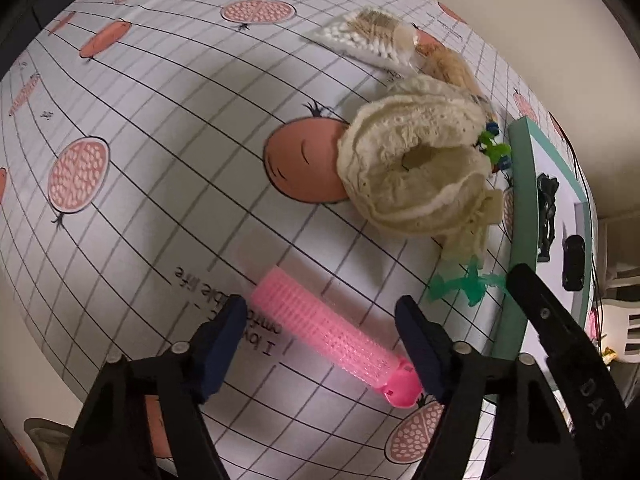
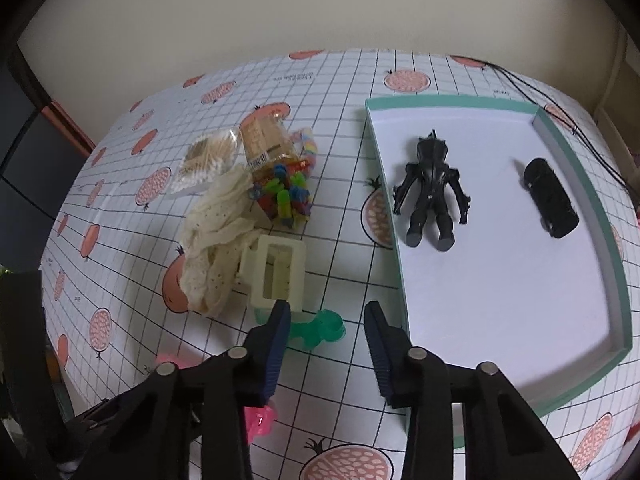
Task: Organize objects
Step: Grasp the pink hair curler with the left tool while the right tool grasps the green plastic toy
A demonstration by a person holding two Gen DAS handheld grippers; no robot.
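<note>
We see the hair roller (image 1: 334,332) lying between our left claw's (image 1: 320,344) fingers, the lace cloth (image 1: 416,168) ahead, and the tray (image 2: 616,248) holding the figure (image 2: 430,192) right of our right claw (image 2: 326,344).

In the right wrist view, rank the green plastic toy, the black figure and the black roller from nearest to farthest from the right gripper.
From the right gripper:
1. Green plastic toy, on the tablecloth just ahead of the fingers, left of centre.
2. Black figure, lying in the tray's left part.
3. Black roller, farther right in the tray.

One pink roller (image 1: 336,336), one tray (image 2: 580,184), two black toys: figure (image 2: 430,188), car (image 2: 552,198).
</note>
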